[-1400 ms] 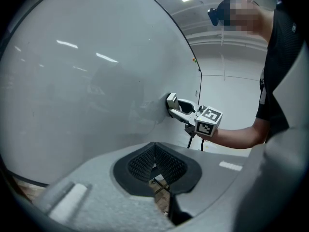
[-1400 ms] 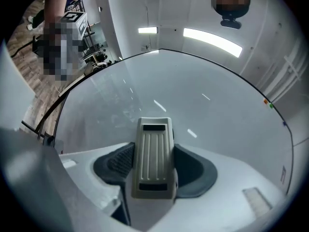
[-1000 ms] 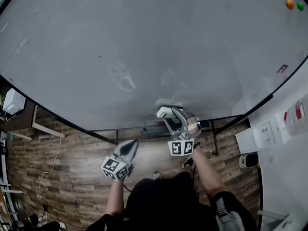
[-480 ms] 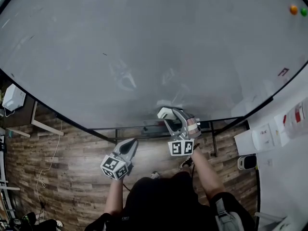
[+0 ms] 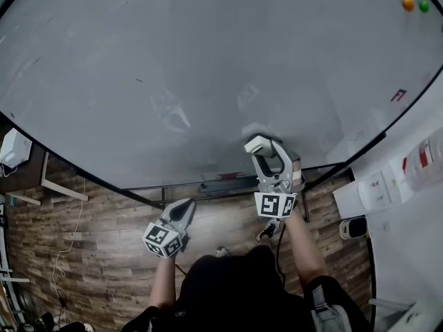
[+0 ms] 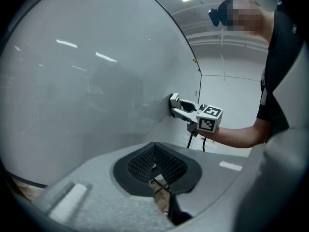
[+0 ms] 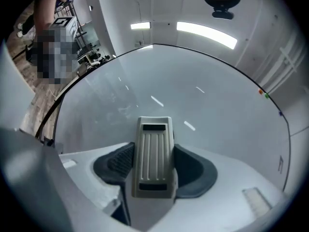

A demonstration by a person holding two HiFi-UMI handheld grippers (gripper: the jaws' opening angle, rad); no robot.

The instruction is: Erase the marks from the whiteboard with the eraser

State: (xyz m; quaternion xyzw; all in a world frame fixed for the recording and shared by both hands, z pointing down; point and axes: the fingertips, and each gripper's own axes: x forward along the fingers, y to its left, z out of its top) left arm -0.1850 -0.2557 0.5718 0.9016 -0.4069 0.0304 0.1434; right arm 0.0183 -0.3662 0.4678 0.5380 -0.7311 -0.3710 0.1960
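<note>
**Eraser meets whiteboard near its lower edge**

Nearest the head camera, the left gripper hangs low over the wooden floor, short of the whiteboard's bottom edge. Its own view shows the jaws pressed together with nothing between them.

Just beyond and to the right, the right gripper is clamped on the pale, ribbed eraser, one jaw against each long side. Seen from the left gripper view, the eraser lies flat against the whiteboard, close to the lower edge and right of its middle.

Above it the board's grey surface carries faint smudges and a small dark fleck. A short red mark sits by the right edge. In the far upper right corner, an orange magnet and a green magnet sit side by side.
</note>
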